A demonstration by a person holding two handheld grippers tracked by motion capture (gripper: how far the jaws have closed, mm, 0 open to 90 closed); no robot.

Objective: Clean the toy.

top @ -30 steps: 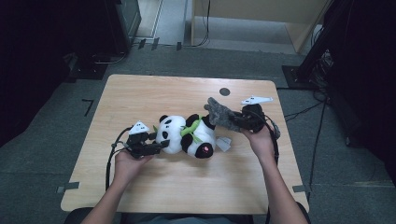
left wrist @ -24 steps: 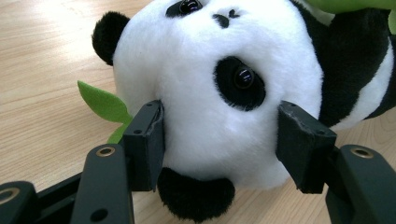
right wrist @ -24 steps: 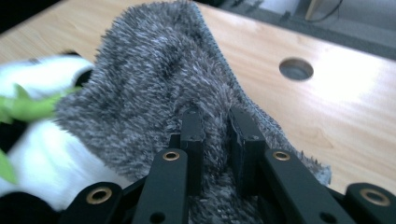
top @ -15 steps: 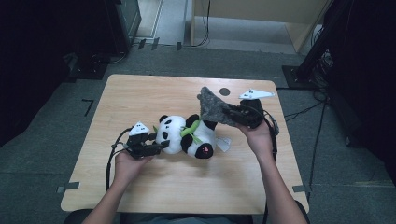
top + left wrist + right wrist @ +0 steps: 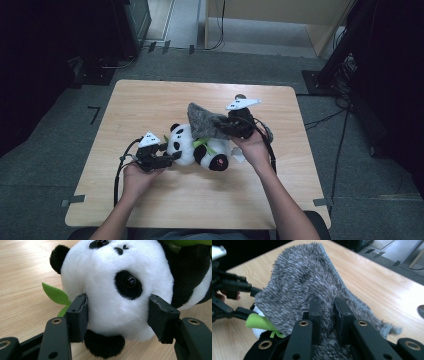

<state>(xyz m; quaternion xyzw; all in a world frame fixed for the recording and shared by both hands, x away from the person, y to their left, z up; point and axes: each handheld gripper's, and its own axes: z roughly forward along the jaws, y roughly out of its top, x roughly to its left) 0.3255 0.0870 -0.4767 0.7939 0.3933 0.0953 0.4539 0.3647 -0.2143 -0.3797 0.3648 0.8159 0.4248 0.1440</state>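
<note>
Two grippers work at a plush panda lying near the middle of the wooden table in the high view. The left gripper, held in the person's left hand, has its jaws around the panda's white head. The right gripper, in the right hand, holds a fuzzy grey cloth lifted over the toy's body, the cloth rising to a point toward the far side of the table. In the left gripper view, the panda is seen close up, its head lying sideways on the table, and the two black jaws stand part-way closed with their pads pressed into the white fur on either side of the face; a green felt leaf sticks out beside one pad, touching it. In the right gripper view, the right gripper has its jaws drawn nearly together, pinching a fold of the grey cloth, which drapes up and away from them; a green leaf and a patch of white fur peek out under the cloth's edge, and the left gripper shows farther off at the picture's left edge.
</note>
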